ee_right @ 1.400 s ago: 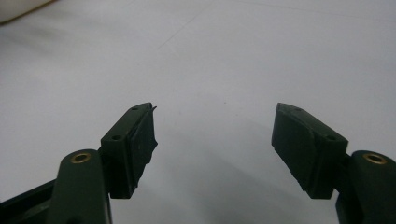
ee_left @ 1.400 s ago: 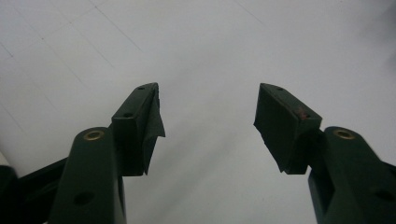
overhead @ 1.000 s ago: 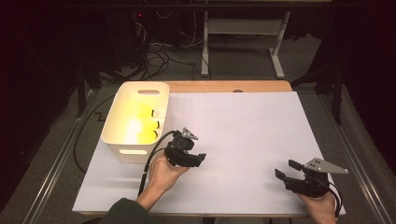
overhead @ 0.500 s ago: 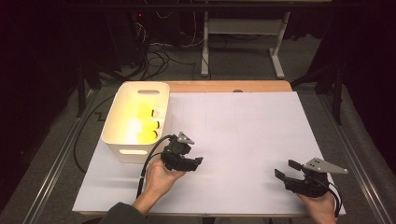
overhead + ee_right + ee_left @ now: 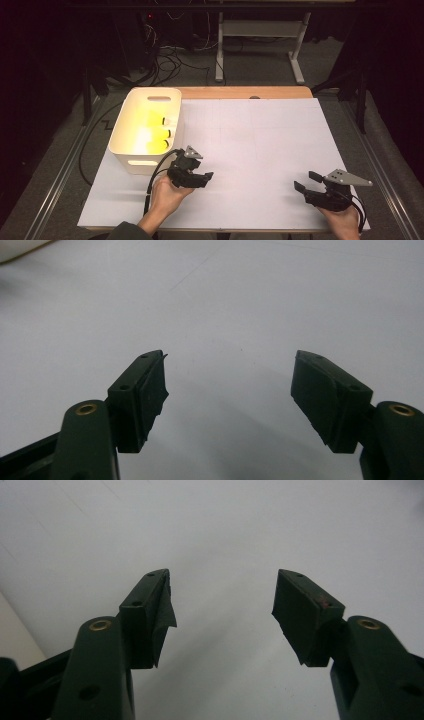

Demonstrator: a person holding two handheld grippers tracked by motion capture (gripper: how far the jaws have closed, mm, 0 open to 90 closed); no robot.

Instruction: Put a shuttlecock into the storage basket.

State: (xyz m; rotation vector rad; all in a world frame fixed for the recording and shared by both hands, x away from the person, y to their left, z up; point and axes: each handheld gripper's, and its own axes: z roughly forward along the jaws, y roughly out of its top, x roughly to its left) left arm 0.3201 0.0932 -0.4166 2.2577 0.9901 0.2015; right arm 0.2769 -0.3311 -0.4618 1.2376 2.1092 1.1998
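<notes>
The left gripper's (image 5: 200, 178) fingers (image 5: 150, 615) are standing spread and empty just beside the cream plastic bin (image 5: 131, 155), probably readying a reach for the yellow bottles (image 5: 150, 132) lying inside it. The right gripper (image 5: 306, 183), fingers (image 5: 142, 395) likewise spread, is resting well apart over the white paper-covered counter (image 5: 260, 145), seemingly waiting.

A: What's on the worktop (image 5: 260, 135)?
B: A cream bin (image 5: 131, 155) at the left edge, yellow bottles (image 5: 150, 132) inside.
A: The grippers?
B: Left gripper (image 5: 206, 178) just beside the bin's near corner, right gripper (image 5: 306, 182) near the front right corner. Both jaws apart, empty.
</notes>
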